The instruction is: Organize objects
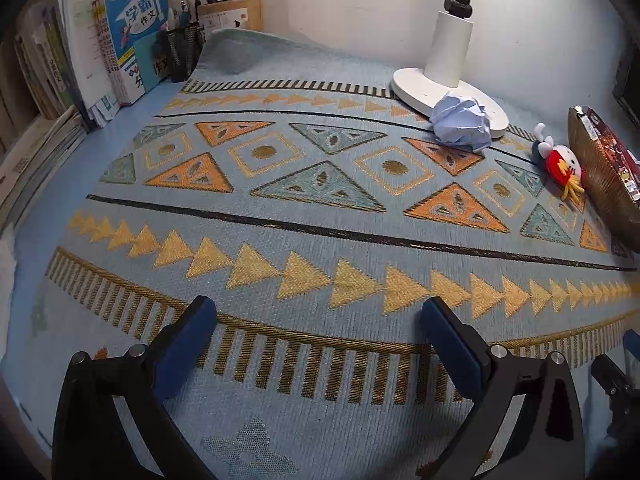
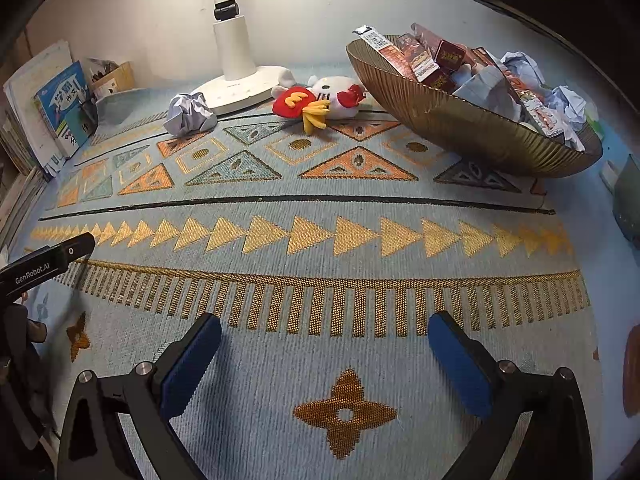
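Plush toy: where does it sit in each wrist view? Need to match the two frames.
Left wrist: plush toy at the right edge, against the brown bowl.
Right wrist: plush toy upper centre, between the lamp base and the bowl.
Shared landmark: the white lamp base, with a crumpled paper ball against it.

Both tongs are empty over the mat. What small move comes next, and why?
Probably reach the right tongs forward toward the plush toy. It and the crumpled paper ball lie loose on the mat by the lamp base, while the bowl beside the toy already holds boxes and paper. Both tongs are open.
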Demonstrator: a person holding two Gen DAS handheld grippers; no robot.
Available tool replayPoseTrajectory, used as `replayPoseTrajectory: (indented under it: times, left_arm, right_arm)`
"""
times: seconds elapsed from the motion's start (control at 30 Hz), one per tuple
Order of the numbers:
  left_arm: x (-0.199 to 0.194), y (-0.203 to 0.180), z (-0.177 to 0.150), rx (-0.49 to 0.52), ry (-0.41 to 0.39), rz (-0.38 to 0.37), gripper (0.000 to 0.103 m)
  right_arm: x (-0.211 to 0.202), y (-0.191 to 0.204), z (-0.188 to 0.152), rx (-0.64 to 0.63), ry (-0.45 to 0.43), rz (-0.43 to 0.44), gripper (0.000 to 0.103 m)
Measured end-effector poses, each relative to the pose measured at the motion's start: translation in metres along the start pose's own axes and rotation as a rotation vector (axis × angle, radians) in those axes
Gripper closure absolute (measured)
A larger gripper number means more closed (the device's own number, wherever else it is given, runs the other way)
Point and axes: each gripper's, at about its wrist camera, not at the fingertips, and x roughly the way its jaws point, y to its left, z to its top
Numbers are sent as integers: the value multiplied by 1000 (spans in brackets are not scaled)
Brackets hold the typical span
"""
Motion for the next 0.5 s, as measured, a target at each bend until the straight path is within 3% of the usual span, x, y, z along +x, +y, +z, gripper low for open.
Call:
replayPoseTrajectory:
  times: [0.2,0.27,0.37,0.5]
  left_arm:
    - [6,-34,43,127,-9,-109,1]
    - [15,-45,66,143,-34,-170,1]
    - [34,-62,96,164,-71,-192,1]
    - [63,-80,118,190,-82,-169,1]
  right_arm:
    - [15,8,24,-39,42,10,0]
    - [24,5,44,47,42,46,0]
    - [36,-6,72,256,-15,92,0]
    - [56,-18,102,436,-80,-7,0]
